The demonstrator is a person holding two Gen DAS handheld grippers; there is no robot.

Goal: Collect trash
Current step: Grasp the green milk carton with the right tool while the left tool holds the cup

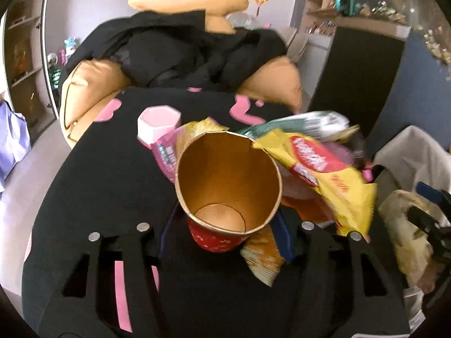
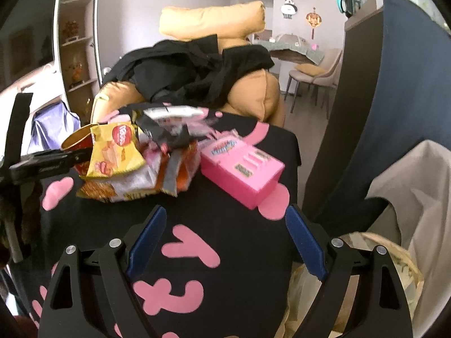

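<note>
A red paper cup [image 1: 228,186] with a gold inside stands tilted between my left gripper's [image 1: 229,225] fingers, which are shut on it; it also shows in the right wrist view [image 2: 77,140]. A yellow snack bag [image 1: 318,169] and other wrappers lie piled beside it on a black table with pink shapes [image 2: 197,253]. A pink box [image 2: 242,169] lies right of the pile [image 2: 141,166]; it also shows in the left wrist view [image 1: 159,132]. My right gripper [image 2: 225,239] is open and empty above the table, short of the pile.
An orange armchair [image 2: 253,90] with black clothes [image 2: 191,67] stands behind the table. A bag with a pale lining [image 2: 394,281] sits low at the right, next to a white cloth [image 2: 417,174] and a dark blue panel [image 2: 408,84].
</note>
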